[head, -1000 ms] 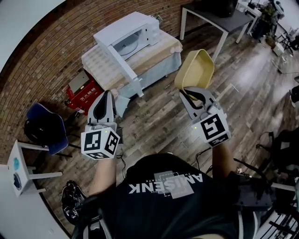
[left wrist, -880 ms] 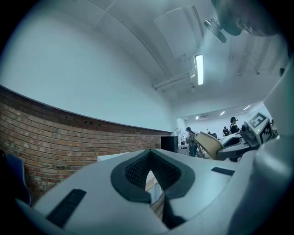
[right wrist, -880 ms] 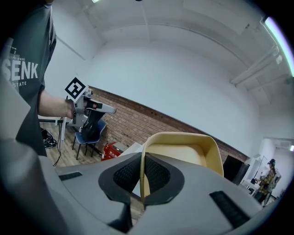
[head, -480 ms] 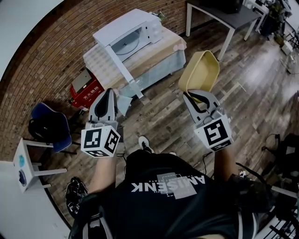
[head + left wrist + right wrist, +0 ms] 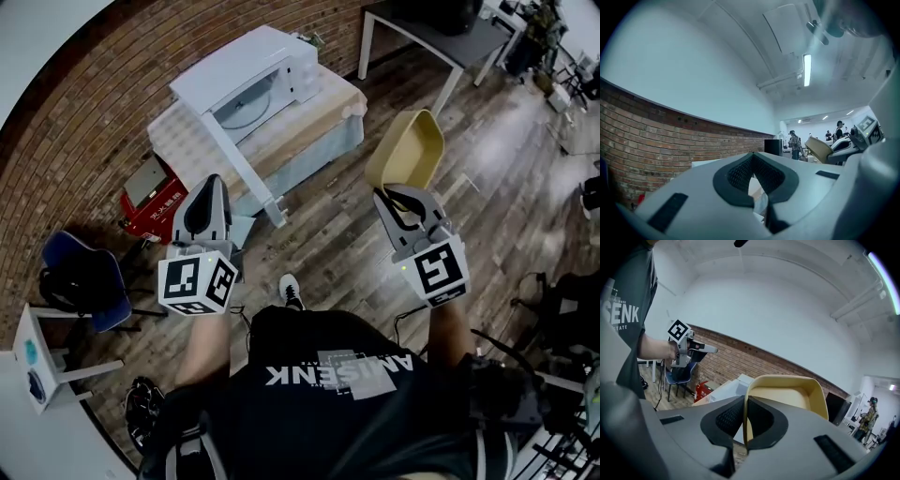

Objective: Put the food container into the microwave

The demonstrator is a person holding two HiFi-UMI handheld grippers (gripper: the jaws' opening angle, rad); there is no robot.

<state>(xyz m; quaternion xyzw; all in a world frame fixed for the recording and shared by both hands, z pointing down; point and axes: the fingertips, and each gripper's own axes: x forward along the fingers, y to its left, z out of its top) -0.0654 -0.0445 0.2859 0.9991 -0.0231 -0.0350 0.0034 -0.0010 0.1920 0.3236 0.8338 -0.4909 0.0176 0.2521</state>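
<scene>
Both grippers are now nearer the open microwave (image 5: 239, 61) ahead: we clamp the food container (image 5: 410, 150) in the right gripper (image 5: 401, 195), left gripper (image 5: 210, 183) closed empty; loading comes next

Brick wall (image 5: 89, 117), wood plank floor (image 5: 328, 246)

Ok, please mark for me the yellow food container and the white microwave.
food container (image 5: 410, 150), head view, on its hollow inside.
microwave (image 5: 225, 58), head view, on its white top panel.
</scene>
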